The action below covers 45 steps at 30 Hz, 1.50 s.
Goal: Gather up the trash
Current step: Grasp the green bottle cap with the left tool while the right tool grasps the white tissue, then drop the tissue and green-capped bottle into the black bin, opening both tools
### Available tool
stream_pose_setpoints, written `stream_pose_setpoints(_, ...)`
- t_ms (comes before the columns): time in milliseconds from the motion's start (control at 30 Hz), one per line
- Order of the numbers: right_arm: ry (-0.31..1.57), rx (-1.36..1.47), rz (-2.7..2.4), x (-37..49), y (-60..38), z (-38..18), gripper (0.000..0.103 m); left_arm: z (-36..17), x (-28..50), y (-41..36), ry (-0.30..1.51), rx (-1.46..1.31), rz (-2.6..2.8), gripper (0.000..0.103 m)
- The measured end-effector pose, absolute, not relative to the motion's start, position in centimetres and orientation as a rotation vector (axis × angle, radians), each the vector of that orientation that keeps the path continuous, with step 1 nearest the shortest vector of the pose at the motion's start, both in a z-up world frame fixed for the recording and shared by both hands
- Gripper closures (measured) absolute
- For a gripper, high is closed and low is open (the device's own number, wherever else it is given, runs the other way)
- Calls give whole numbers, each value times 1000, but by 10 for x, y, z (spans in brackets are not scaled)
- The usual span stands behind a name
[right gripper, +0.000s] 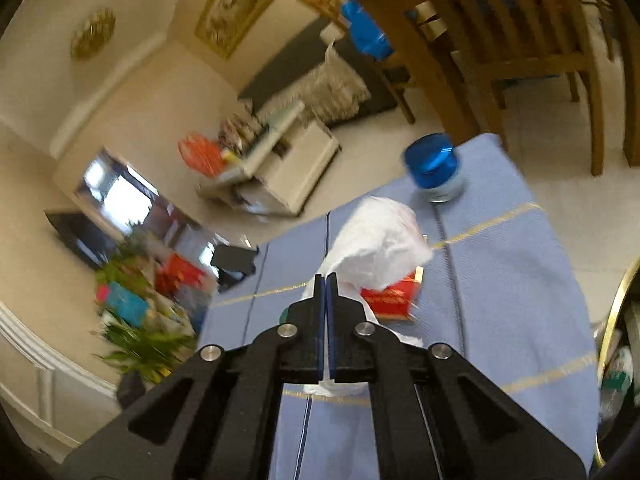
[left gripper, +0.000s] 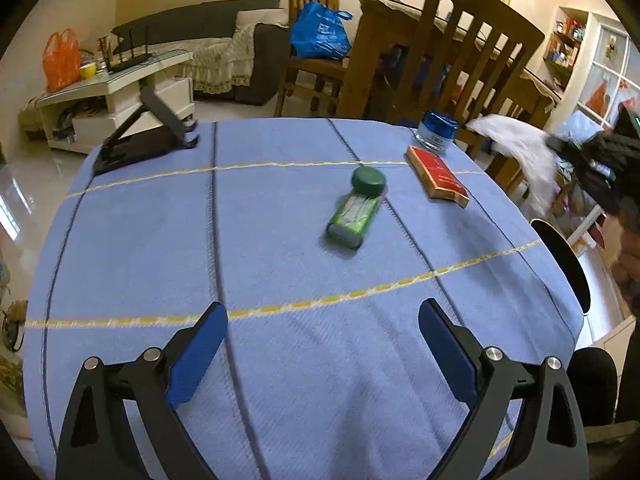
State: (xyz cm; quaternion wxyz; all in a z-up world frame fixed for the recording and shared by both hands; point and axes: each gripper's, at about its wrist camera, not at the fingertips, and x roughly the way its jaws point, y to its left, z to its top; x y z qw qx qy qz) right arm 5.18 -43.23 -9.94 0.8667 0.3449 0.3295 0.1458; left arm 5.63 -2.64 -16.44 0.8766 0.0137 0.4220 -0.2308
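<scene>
My right gripper (right gripper: 326, 280) is shut on a crumpled white tissue (right gripper: 378, 240) and holds it above the blue tablecloth (right gripper: 520, 280). In the left wrist view the tissue (left gripper: 516, 144) hangs blurred past the table's right edge, with the right gripper (left gripper: 600, 160) dark behind it. My left gripper (left gripper: 322, 320) is open and empty, low over the near part of the tablecloth (left gripper: 160, 240). A green bottle (left gripper: 354, 210) lies on its side mid-table. A red box (left gripper: 436, 178) lies to its right, also in the right wrist view (right gripper: 390, 300).
A blue-lidded jar (left gripper: 436, 130) stands at the table's far right, also in the right wrist view (right gripper: 434, 172). A black folding stand (left gripper: 140, 140) sits at the far left. A gold-rimmed bin (left gripper: 564, 264) stands right of the table. Wooden chairs (left gripper: 460, 60) stand beyond.
</scene>
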Motion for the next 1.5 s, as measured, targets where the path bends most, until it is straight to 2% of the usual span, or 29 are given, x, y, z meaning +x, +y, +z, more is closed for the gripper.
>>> stream_pose_setpoints(233, 588, 908, 270, -2, -495, -159, 102, -138, 119, -92, 842, 115, -507, 11)
stream_pose_setpoints(333, 602, 943, 256, -4, -505, -171, 102, -149, 148, -118, 869, 158, -479, 22)
stream_pose_setpoints(400, 587, 913, 269, -4, -506, -166, 102, -161, 158, -127, 895, 181, -459, 38)
stream_pose_setpoints(433, 587, 898, 276, -4, -505, -165, 102, -168, 162, -130, 911, 192, -457, 39)
stream_pose_setpoints(533, 598, 881, 279, -5, -504, -166, 102, -182, 167, -130, 933, 205, -441, 52)
stream_pose_setpoints(567, 593, 882, 285, -5, -505, -166, 102, -183, 167, -129, 932, 203, -438, 69)
stream_pose_setpoints(600, 588, 881, 286, -6, -505, -165, 102, -183, 167, -128, 928, 205, -431, 73)
stream_pose_setpoints(1033, 595, 853, 272, -8, -495, -164, 102, -122, 133, -81, 739, 35, -393, 73)
stream_pose_setpoints(1500, 614, 846, 261, -9, -490, -163, 102, -148, 123, -50, 845, -47, -383, 73)
